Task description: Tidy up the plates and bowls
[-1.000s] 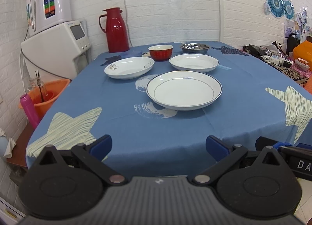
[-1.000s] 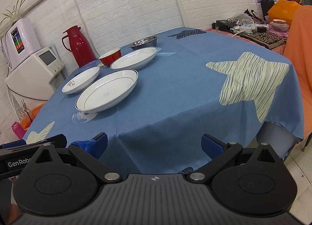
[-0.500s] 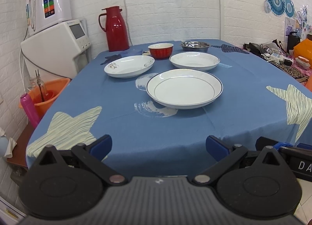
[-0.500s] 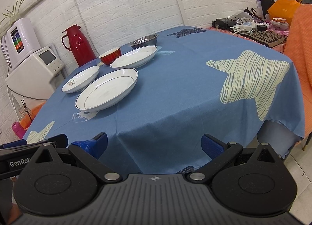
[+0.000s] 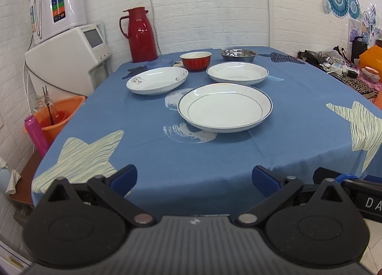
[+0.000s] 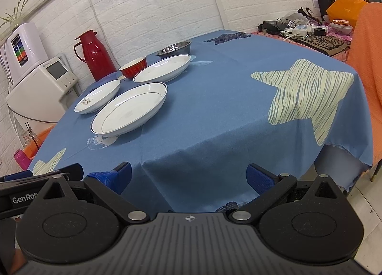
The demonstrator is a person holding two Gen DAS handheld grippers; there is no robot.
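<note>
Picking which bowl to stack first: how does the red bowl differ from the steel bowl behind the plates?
The red bowl is red outside with a pale inside; the steel bowl is bare shiny metal. The red bowl looks taller and narrower, the steel bowl wider and shallower. The red bowl sits nearer the red flask. Both stand upright, look empty, and are untouched.

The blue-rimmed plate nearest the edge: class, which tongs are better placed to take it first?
Probably the left tongs: the blue-rimmed plate lies straight ahead of them. From the right tongs it sits off left. Both are open.
</note>
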